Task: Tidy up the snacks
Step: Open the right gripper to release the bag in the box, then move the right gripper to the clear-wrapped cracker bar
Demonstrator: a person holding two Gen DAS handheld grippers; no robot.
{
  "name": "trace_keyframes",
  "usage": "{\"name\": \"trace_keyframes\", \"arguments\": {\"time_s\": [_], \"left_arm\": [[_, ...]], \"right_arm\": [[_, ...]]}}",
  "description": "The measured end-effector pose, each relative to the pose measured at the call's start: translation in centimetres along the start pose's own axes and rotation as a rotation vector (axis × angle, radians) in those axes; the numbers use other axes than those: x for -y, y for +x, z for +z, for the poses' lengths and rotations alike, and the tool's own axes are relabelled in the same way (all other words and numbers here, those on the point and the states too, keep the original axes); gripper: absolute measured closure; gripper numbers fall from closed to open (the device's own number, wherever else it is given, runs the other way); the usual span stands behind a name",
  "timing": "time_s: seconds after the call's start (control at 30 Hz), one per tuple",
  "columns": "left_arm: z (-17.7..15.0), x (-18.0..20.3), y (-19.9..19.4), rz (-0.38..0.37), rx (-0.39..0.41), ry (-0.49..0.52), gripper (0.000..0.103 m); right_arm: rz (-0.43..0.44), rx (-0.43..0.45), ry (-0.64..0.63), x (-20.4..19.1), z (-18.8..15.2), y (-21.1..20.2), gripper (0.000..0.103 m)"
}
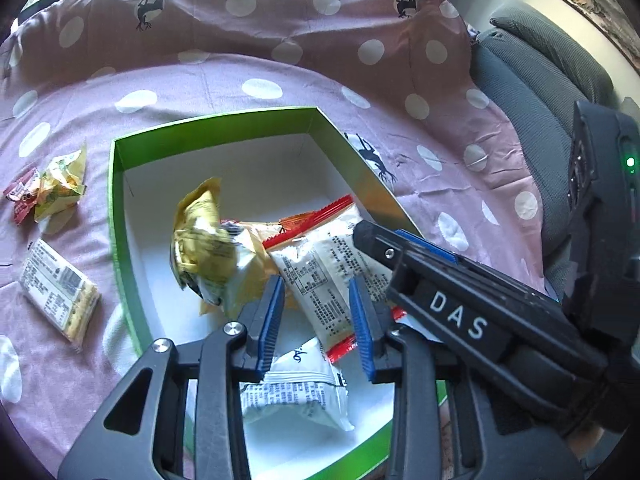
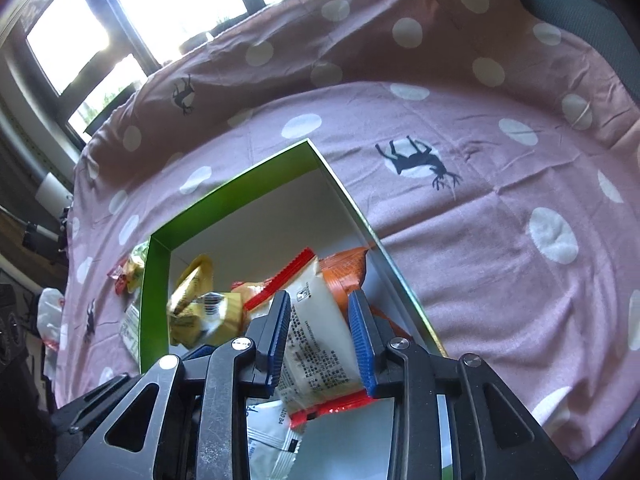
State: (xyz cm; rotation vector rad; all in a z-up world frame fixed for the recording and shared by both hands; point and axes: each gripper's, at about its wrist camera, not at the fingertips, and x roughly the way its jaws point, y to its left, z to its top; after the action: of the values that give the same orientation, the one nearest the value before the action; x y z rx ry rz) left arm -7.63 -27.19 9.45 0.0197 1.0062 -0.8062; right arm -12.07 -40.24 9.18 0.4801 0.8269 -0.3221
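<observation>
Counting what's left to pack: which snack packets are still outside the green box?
Three on the cloth left of the green box: the crumpled yellow packet, the small red packet, and the flat cracker packet.

Both wrist views look steeply down, close over the green box (image 1: 120, 216) (image 2: 154, 280) on the pink bedsheet (image 1: 240, 76) (image 2: 480, 240); both share its snack-filled interior.

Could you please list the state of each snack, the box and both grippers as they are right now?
Green box: open, lidless, on the bedsheet.
White red-edged packet: inside the box, tilted, between the right gripper pads.
Yellow packet: crumpled, inside the box.
White packet: flat on the box floor.
Three packets: outside, left of the box.
Left gripper: over the box, holding nothing.
</observation>
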Motion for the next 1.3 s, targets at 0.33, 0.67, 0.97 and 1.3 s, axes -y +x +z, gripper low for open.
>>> {"name": "trace_keyframes", "arguments": {"time_s": [0.33,0.67,0.97,1.3], "left_arm": [[-0.8,-3.9,-7.4,0.019,0.141,-0.037,0.069],[-3.4,-13.2,-12.3,0.224,0.193,-0.138,0.037],[-6.4,-22.4,-11.2,0.244,0.155,-0.336,0.021],[-7.2,-25.3,-9.8,0.247,0.102,-0.456,0.023]], "right_arm": [[-0.028,0.105,-0.070,-2.4,-0.3,-2.8,0.073],[0.048,0.079,-0.205,-8.5,-1.9,-2.6,0.073],[0.040,-0.043,-0.416,-16.8,-4.6,1.5,0.047],[0.128,-0.200,-0.477,-23.5,-4.9,7.5,0.047]]}}
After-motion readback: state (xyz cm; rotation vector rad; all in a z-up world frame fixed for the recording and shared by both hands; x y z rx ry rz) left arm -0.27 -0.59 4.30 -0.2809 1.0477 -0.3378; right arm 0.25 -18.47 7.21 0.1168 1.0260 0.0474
